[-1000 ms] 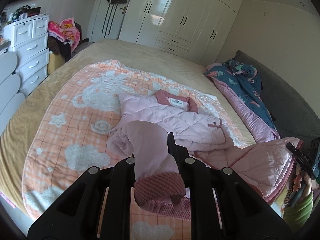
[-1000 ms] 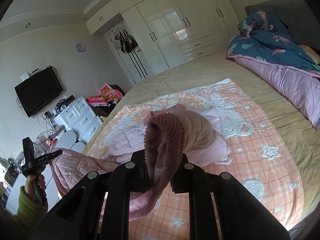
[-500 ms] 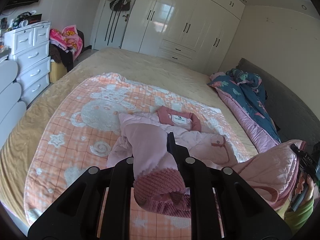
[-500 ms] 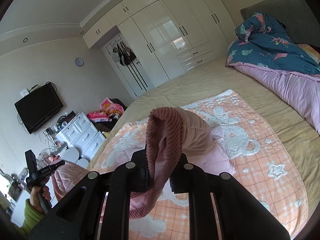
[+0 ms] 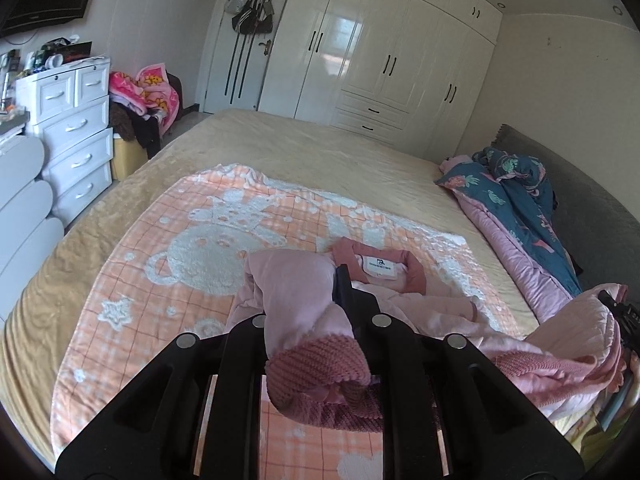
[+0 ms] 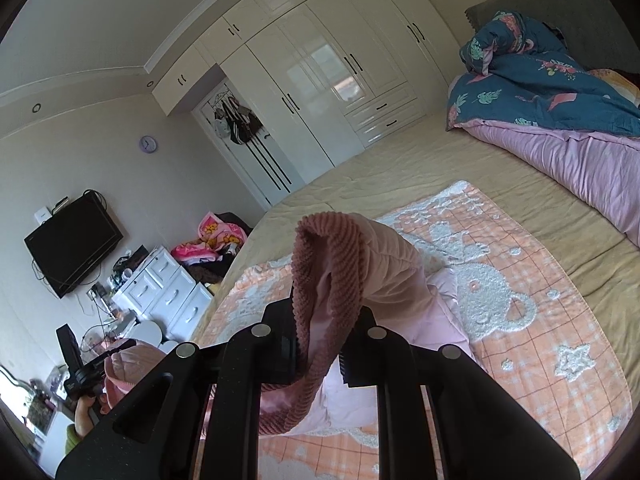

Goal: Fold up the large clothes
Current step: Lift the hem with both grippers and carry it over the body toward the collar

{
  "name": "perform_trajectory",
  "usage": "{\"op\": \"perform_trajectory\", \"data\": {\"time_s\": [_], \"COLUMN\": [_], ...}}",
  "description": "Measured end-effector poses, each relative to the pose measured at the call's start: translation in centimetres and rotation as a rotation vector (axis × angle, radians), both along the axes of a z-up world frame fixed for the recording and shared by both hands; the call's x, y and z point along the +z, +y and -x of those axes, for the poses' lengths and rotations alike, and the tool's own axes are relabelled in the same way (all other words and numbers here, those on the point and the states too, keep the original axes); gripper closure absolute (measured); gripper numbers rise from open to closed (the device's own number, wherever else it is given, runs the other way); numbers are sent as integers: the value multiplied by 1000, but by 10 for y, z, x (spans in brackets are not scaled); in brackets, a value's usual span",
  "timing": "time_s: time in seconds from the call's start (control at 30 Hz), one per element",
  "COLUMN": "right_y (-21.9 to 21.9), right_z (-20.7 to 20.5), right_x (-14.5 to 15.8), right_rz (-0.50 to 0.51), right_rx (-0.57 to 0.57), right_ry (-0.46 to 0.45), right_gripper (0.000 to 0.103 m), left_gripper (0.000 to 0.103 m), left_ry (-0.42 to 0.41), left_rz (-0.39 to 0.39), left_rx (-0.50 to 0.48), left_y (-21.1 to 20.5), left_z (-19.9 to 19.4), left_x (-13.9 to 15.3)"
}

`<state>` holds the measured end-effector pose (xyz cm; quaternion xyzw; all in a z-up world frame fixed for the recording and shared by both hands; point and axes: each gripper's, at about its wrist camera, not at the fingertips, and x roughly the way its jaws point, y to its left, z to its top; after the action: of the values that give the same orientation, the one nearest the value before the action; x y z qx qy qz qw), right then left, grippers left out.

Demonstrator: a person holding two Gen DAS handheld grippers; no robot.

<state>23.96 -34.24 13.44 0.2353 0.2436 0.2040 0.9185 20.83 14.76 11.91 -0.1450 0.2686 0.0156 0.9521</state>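
Observation:
A pink quilted jacket (image 5: 404,304) lies on an orange patterned blanket (image 5: 192,248) on the bed, its dark pink collar and white label facing up. My left gripper (image 5: 316,320) is shut on one sleeve by its ribbed dark pink cuff (image 5: 320,364), lifted above the blanket. My right gripper (image 6: 320,332) is shut on the other ribbed cuff (image 6: 328,256), also lifted. The right gripper shows at the right edge of the left wrist view (image 5: 624,320). The left gripper shows at the lower left of the right wrist view (image 6: 86,368).
A blue and pink duvet (image 5: 516,216) is piled against the grey headboard (image 5: 592,200). White drawers (image 5: 76,144) stand beside the bed. A white wardrobe (image 5: 384,52) fills the far wall. A television (image 6: 72,248) hangs on the wall.
Both grippers have lifted and tilted up with the sleeves held. The sleeves rose off the blanket and the jacket body was drawn in toward the cameras.

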Motion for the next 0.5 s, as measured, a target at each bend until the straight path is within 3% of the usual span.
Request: {"op": "perform_trajectory", "data": {"time_s": [0.23, 0.5], "right_y": [1, -2], "right_z": [-29, -74], "right_x": [-9, -33], "right_rz": [31, -2], "right_rx": [-21, -38], "right_ry": [51, 135], "right_gripper": [89, 89], "left_gripper": [93, 93], "left_ry": [0, 16], "left_rz": [-33, -74], "left_rx": [22, 39], "left_y": [-3, -6], "left_z": [-23, -53], "left_x": [-7, -20]}}
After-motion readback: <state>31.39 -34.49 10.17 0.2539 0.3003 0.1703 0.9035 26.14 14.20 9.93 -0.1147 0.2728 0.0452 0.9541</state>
